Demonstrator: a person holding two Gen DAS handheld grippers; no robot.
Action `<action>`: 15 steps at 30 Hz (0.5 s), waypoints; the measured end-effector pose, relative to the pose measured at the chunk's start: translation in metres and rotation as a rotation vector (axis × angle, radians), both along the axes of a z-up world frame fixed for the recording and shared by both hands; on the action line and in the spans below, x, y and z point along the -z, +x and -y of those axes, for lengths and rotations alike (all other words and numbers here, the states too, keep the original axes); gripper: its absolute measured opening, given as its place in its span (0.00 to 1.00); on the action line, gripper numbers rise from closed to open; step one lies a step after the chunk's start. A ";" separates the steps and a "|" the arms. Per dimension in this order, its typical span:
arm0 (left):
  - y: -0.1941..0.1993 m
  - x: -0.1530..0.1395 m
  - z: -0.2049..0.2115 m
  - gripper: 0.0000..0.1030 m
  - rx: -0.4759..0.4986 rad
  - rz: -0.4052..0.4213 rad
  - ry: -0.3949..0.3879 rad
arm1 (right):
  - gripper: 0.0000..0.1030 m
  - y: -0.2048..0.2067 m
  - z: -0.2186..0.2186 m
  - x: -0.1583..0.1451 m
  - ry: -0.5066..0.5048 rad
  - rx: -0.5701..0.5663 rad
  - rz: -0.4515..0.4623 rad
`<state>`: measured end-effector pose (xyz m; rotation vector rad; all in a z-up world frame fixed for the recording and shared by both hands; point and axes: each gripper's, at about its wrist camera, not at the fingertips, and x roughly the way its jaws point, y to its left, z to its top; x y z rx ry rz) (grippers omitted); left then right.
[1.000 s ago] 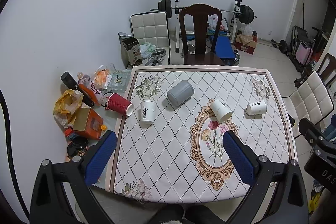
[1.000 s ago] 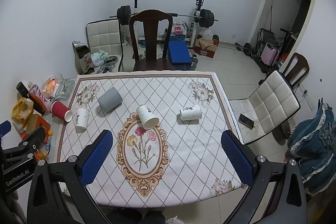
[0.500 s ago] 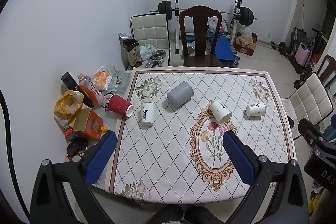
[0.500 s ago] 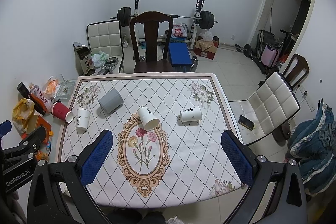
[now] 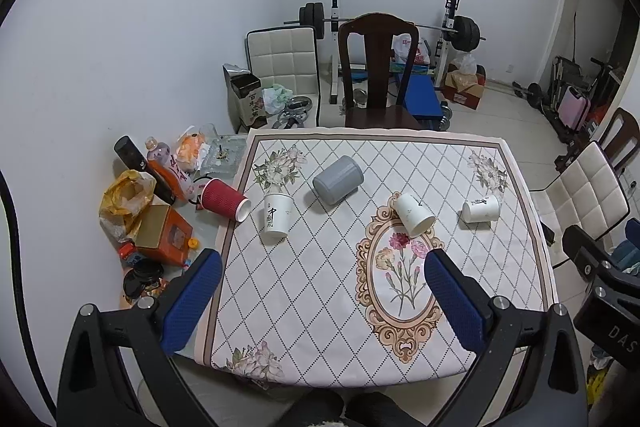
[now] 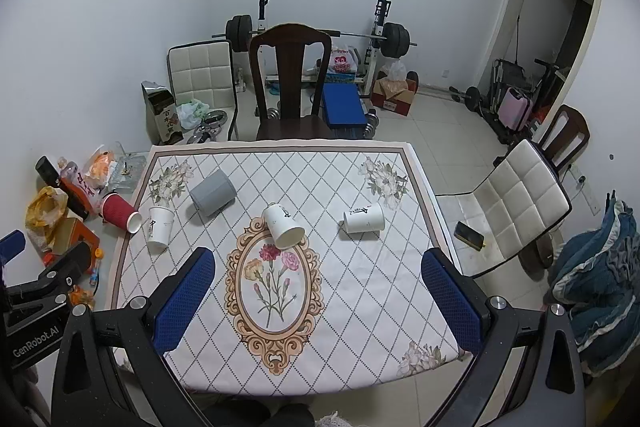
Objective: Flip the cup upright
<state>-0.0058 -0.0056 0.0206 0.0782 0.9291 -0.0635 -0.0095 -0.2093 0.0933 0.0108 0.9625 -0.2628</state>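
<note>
Several cups lie or stand on the patterned tablecloth (image 5: 320, 287). A grey cup (image 5: 338, 179) (image 6: 213, 193) lies on its side at the back left. A white paper cup (image 5: 414, 214) (image 6: 283, 225) lies tipped at the medallion's top. Another white cup (image 5: 481, 208) (image 6: 364, 219) lies on its side to the right. A white cup (image 5: 277, 215) (image 6: 160, 226) stands upside down at the left, beside a red cup (image 5: 224, 199) (image 6: 120, 214) lying over the table's left edge. My left gripper (image 5: 322, 291) and right gripper (image 6: 318, 291) are open and empty, high above the table's near side.
A dark wooden chair (image 5: 376, 71) stands at the table's far side. A white padded chair (image 6: 516, 211) stands to the right with a phone (image 6: 469, 234) on its seat. Bags, bottles and boxes (image 5: 152, 211) crowd the floor at the left. Weight bench behind.
Both views have shifted slightly; the table sits a little lower in frame. The cups have not moved and both grippers stay open.
</note>
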 end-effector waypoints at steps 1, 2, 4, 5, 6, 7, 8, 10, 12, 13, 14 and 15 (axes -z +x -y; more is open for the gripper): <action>0.000 0.000 0.000 1.00 -0.001 0.002 -0.001 | 1.00 0.000 0.001 -0.001 0.000 -0.001 0.001; -0.001 0.000 0.001 1.00 -0.001 0.003 -0.001 | 1.00 0.000 0.000 -0.001 -0.001 0.000 0.001; -0.002 -0.001 0.001 1.00 -0.002 0.006 -0.004 | 1.00 0.000 -0.001 -0.003 -0.002 -0.002 0.003; -0.001 -0.001 0.001 1.00 -0.002 0.006 -0.002 | 1.00 0.000 -0.001 -0.002 -0.002 -0.001 0.004; -0.001 -0.002 0.001 1.00 -0.002 0.006 -0.003 | 1.00 0.000 -0.001 -0.003 -0.002 -0.002 0.004; -0.002 -0.002 0.002 1.00 -0.003 0.007 -0.004 | 1.00 0.001 -0.001 -0.007 -0.002 -0.004 0.006; -0.003 -0.002 0.002 1.00 -0.003 0.008 -0.002 | 1.00 0.000 -0.002 -0.012 -0.003 -0.008 0.008; -0.003 -0.001 0.002 1.00 -0.001 0.007 -0.003 | 1.00 0.001 -0.001 -0.014 -0.002 -0.011 0.009; -0.003 -0.002 0.002 1.00 -0.001 0.005 -0.007 | 1.00 0.000 -0.001 -0.014 -0.003 -0.010 0.010; -0.003 -0.003 0.002 1.00 -0.001 0.005 -0.008 | 1.00 0.000 -0.001 -0.015 -0.003 -0.010 0.010; -0.003 -0.005 0.003 1.00 -0.001 0.006 -0.009 | 1.00 0.000 -0.001 -0.015 -0.001 -0.010 0.009; -0.003 -0.006 0.003 1.00 0.000 0.008 -0.009 | 1.00 0.000 -0.001 -0.016 -0.001 -0.009 0.010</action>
